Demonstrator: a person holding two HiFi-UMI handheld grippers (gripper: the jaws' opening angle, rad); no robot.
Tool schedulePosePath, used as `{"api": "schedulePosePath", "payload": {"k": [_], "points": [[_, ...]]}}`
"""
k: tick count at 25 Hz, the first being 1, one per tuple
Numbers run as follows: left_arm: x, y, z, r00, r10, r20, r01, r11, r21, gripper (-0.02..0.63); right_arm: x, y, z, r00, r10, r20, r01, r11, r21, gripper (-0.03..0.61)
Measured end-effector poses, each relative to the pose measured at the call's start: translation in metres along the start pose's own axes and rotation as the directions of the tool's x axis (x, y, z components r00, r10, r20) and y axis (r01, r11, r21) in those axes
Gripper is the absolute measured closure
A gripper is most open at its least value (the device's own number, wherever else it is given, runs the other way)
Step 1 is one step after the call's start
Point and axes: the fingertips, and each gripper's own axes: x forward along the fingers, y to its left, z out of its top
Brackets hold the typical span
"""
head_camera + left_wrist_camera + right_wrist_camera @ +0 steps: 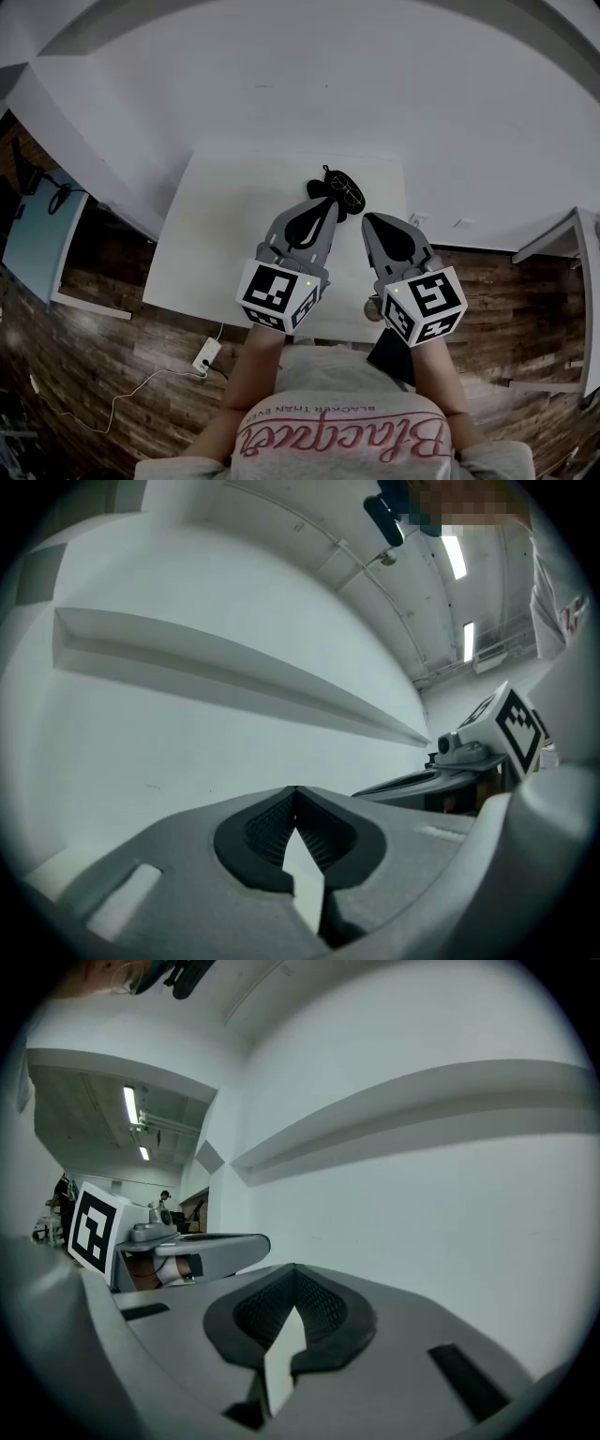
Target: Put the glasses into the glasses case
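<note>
Closed and empty, the left tool [319,208] and right tool [372,223] are held near the glasses [349,195]. Approach is in hand and opening is needed; the case [317,188] seemingly lies beside the glasses.

Table [220,234]: white, far edge against the wall.
Power strip [206,355]: white, on the wood floor [84,366] off the table's near-left corner; cable trails left.

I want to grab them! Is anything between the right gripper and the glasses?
No. In the head view, only bare white table shows between the right gripper and the glasses.
</note>
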Motion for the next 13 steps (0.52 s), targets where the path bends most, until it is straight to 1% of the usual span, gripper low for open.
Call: {"api": "schedulePosePath", "payload": {"k": [7, 13], "points": [[0.0053, -0.0023, 0.0004, 1.000, -0.019, 0.005, 0.019, 1.000, -0.001, 0.609, -0.0040, -0.0102, 0.0024, 1.000, -0.018, 0.012, 0.018, 1.000, 0.003, 0.569], [0.0084, -0.0054, 0.0021, 0.999, -0.033, 0.007, 0.033, 0.999, 0.004, 0.610, -0.0054, -0.0099, 0.0016, 1.000, -0.013, 0.011, 0.013, 1.000, -0.007, 0.569]]}}
